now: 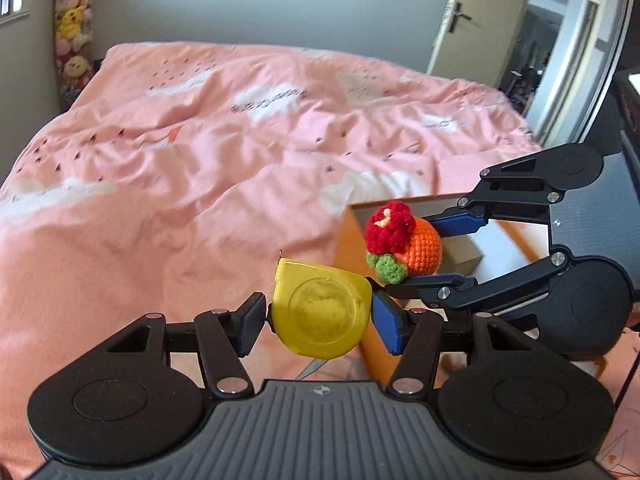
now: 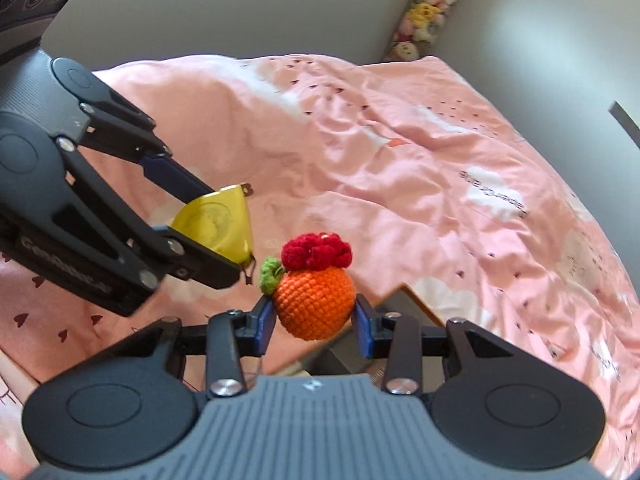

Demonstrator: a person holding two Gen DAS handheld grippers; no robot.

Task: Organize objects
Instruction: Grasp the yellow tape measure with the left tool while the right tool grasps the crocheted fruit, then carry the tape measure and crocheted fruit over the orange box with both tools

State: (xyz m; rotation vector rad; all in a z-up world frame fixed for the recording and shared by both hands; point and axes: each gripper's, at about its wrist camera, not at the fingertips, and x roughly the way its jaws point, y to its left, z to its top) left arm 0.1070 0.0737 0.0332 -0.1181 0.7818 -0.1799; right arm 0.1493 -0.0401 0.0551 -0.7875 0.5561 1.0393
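Fingers of left gripper (image 1: 318,316) pinch yellow tape measure (image 1: 322,312) — right gripper (image 2: 316,322) fingers pinch crocheted orange ball (image 2: 316,300), both above pink bed (image 1: 200,140).

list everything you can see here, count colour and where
tape measure: one, yellow, clamped between the left gripper's pads, held above the bed
crochet ball: one, orange with a red flower and green leaves, clamped between the right gripper's pads
box: one, orange outside with a pale inside, open top, at the bed's edge below both grippers
smaller box: one, beige, inside the orange box
bed cover: one, pink with white clouds and small dark marks, rumpled, fills most of both views
plush toys: several, mixed pastel colours, stacked in the far corner
door: one, cream, ajar, far right in the left wrist view
left gripper: black with blue pads
right gripper: black with blue pads
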